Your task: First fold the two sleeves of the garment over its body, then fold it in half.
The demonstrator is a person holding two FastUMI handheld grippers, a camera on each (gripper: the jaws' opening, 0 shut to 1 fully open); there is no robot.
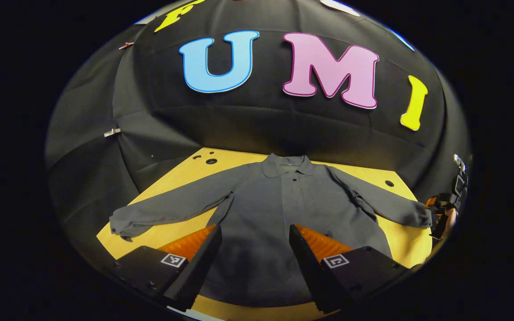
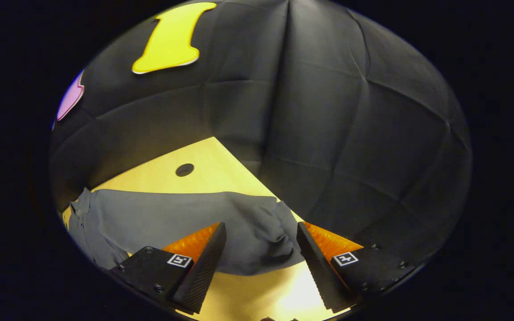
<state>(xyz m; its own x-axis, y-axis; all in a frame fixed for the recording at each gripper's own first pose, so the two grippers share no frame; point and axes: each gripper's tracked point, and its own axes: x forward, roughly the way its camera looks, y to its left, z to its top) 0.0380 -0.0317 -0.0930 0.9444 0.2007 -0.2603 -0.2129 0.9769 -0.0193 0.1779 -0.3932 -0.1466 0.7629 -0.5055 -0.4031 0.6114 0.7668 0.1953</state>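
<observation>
Grey polo shirt (image 1: pixel 279 209): long-sleeved, collared, lying flat and face up on a yellow wooden table (image 1: pixel 172 232), collar toward 12 o'clock in the left gripper view, hem toward 6 o'clock. Both sleeves are spread outward, unfolded; one sleeve (image 1: pixel 167 209) runs toward 8 o'clock, the other sleeve (image 1: pixel 382 200) toward 4 o'clock, its cuff near the table edge.

Left gripper (image 1: pixel 254 258): fingers spread apart, nothing between them. It hangs over the lower body of the shirt, which shows through the gap at 6 o'clock; whether the tips touch the cloth cannot be told.

Right gripper (image 2: pixel 261 258): fingers spread apart, holding nothing. In the right gripper view the sleeve end and cuff (image 2: pixel 266 232) lie bunched in the gap between the two fingers at 6 o'clock, on the table (image 2: pixel 212 174); contact cannot be told. The rest of that sleeve runs off toward 9 o'clock. In the left gripper view this gripper (image 1: pixel 442 214) appears at 4 o'clock, just beside the cuff.

Table: round hole (image 2: pixel 184 169) in the surface at 11 o'clock from the right gripper; further holes (image 1: pixel 211 161) near the far left corner in the left gripper view.
</observation>
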